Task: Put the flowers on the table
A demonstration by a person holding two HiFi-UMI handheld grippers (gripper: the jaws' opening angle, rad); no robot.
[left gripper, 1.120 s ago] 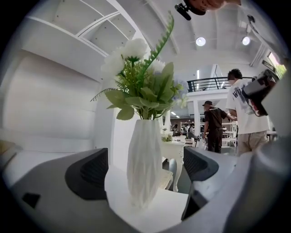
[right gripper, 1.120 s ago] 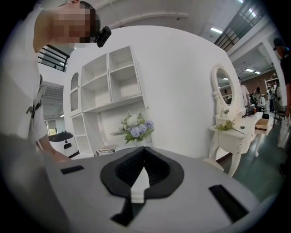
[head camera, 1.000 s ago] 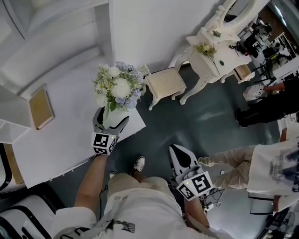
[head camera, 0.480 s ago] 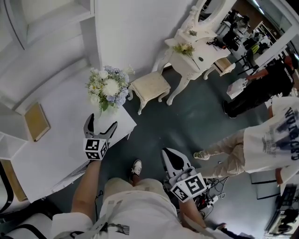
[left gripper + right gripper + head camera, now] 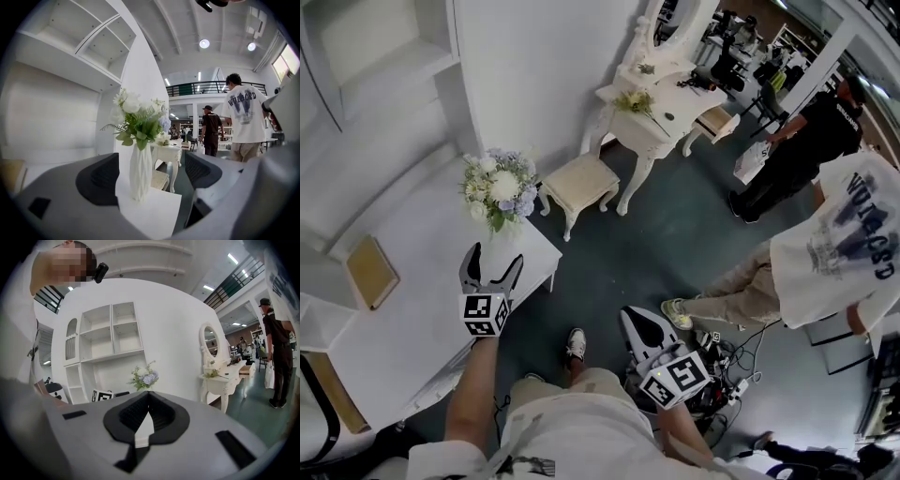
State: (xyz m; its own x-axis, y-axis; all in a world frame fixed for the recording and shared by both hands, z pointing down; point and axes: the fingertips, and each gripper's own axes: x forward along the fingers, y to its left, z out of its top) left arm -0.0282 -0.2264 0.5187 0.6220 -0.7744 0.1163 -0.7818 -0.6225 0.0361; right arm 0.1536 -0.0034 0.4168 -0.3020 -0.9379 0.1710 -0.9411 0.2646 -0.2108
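Standing upright near the corner of the plain white desk, the ribbed white vase of white and pale-blue flowers sits free of the left tongs, whose spread jaws are closing without touching it. The right tongs are clenched and empty.

One white vase, one book, one stool, one dressing table.

From above, the bouquet largely hides its vase; the right edge crops the bystander in the printed T-shirt.
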